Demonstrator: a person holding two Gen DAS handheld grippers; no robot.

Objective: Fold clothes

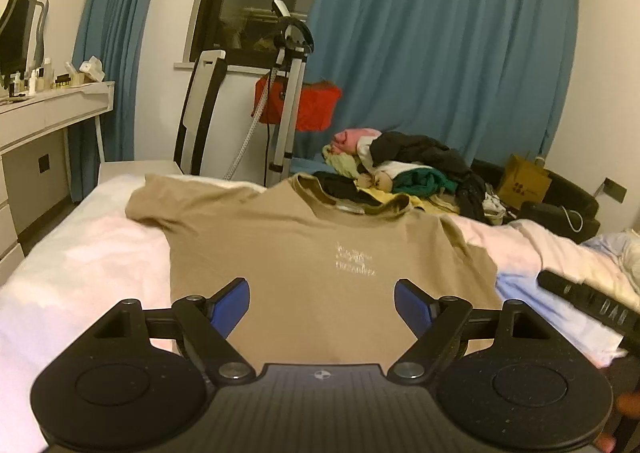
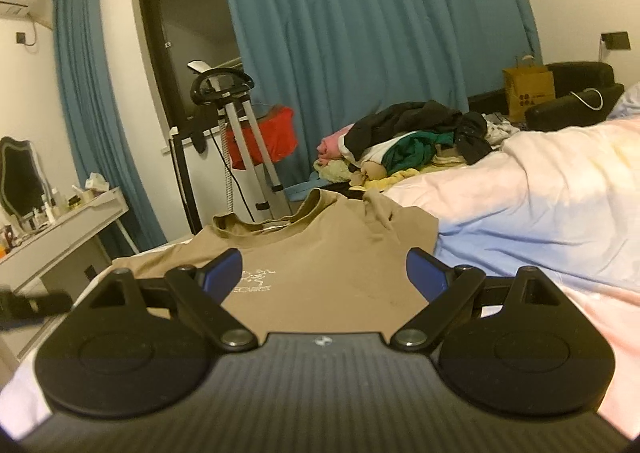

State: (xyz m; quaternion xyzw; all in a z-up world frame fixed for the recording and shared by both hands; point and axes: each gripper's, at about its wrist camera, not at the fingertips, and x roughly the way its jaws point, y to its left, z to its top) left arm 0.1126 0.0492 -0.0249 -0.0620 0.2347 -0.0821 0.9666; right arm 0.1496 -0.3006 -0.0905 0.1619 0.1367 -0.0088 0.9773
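Tan shirt point(image 1: 304, 253) spread flat on bed point(image 1: 80, 253), collar at 12 o'clock, left gripper point(image 1: 322, 307) and right gripper point(image 2: 324, 277) held above hem, jaws apart, nothing gripped, clothes pile point(image 1: 404, 169) at 1 o'clock.

- Tee point(image 1: 304, 253): near hem hidden behind left gripper point(image 1: 322, 307) body; chest print blurred, unreadable in left view.
- Tee's right sleeve runs under the clothes pile point(image 1: 404, 169) at bed's point(image 1: 80, 253) far edge; can't tell how far.
- Right gripper point(image 2: 324, 277): only a blurred black bar at left view's right edge.
- Pile: items tangled, count unclear.
- Desk point(image 1: 52, 109) bottles too small to ID.
- Bag point(image 2: 528, 89) print illegible.
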